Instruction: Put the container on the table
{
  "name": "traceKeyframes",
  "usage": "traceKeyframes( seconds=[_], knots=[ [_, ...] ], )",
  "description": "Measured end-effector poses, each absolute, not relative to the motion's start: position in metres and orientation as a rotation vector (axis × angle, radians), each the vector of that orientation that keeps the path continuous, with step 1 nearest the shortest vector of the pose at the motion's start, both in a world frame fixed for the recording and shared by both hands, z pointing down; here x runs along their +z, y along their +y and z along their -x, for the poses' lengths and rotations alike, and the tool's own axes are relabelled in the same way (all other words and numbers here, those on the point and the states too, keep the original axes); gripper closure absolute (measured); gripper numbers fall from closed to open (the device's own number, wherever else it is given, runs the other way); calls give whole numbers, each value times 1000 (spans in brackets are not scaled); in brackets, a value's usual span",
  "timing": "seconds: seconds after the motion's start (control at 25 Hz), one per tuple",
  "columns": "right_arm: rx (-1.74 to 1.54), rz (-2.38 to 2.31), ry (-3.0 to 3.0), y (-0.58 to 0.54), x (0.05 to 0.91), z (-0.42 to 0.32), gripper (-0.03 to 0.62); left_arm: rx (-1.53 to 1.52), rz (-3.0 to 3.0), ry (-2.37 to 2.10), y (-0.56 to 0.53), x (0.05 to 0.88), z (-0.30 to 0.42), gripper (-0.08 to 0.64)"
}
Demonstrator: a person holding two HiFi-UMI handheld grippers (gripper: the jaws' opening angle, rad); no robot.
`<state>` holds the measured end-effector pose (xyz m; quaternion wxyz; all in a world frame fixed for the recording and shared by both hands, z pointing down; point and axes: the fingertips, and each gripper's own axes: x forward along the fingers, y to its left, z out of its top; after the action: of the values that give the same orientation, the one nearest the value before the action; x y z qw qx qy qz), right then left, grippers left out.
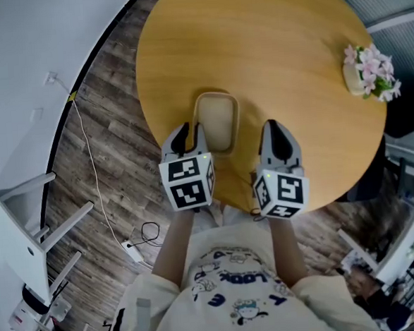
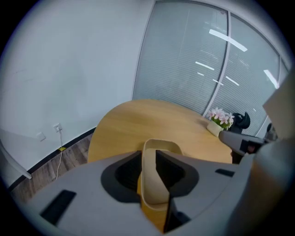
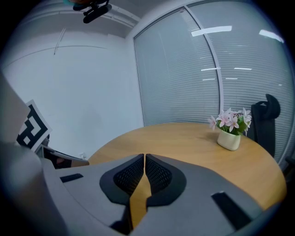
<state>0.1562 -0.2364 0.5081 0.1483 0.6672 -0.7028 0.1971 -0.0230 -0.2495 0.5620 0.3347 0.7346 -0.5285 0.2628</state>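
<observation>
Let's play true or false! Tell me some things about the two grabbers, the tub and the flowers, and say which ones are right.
1. The left gripper is pinching the container by its wall. True.
2. The right gripper is holding the flowers. False: its jaws are together with nothing between them, and the flowers stand in their pot far across the table.
3. The table is round and wooden. True.
4. The container is full of food. False: it looks empty inside.
</observation>
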Motion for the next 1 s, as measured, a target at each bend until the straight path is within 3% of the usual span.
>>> traceKeyframes(
  seconds=[0.4,1.0],
  knots=[
    [456,-1987,-2112,-228,446,-137,581,448,-2166,-1447,-253,455,30,540],
    [265,-2075,-2206,-218,371,-116,581,269,-2350,-1544,-236,365,49,551]
  ],
)
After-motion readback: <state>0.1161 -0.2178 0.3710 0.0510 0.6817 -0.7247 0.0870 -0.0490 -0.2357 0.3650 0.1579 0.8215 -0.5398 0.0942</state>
